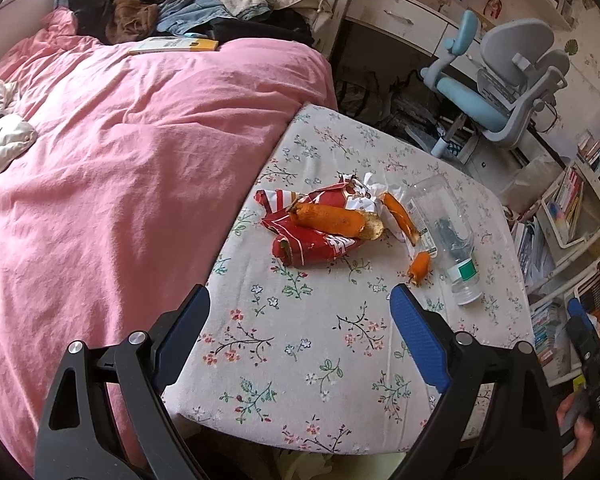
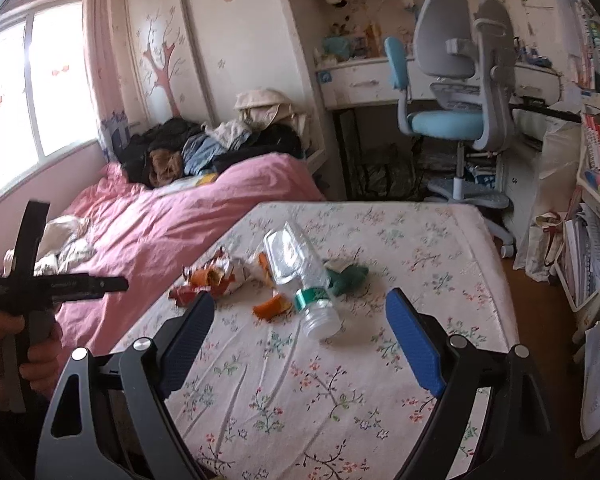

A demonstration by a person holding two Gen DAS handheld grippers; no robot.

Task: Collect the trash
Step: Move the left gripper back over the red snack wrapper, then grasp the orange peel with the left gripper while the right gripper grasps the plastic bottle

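Observation:
Trash lies on a floral-covered table (image 1: 300, 352). A crumpled red snack bag (image 1: 312, 236) carries a large orange peel (image 1: 328, 219). Beside it are a white wrapper with another peel (image 1: 398, 212), a small peel piece (image 1: 419, 265) and a clear plastic bottle (image 1: 446, 228) on its side. My left gripper (image 1: 300, 300) hovers open above the near part of the table, short of the bag. My right gripper (image 2: 300, 308) is open too, with the bottle (image 2: 300, 272) lying on the table beyond its fingertips. A small peel (image 2: 272, 305), the bag (image 2: 208, 276) and a green crumpled item (image 2: 346, 276) lie nearby.
A bed with a pink duvet (image 1: 120, 168) adjoins the table's left side, with clothes (image 1: 172, 8) piled at its head. A grey and blue desk chair (image 2: 456, 92) stands beyond the table before a desk. Bookshelves (image 2: 596, 184) line the right. A hand (image 2: 32, 356) holds the left gripper's handle.

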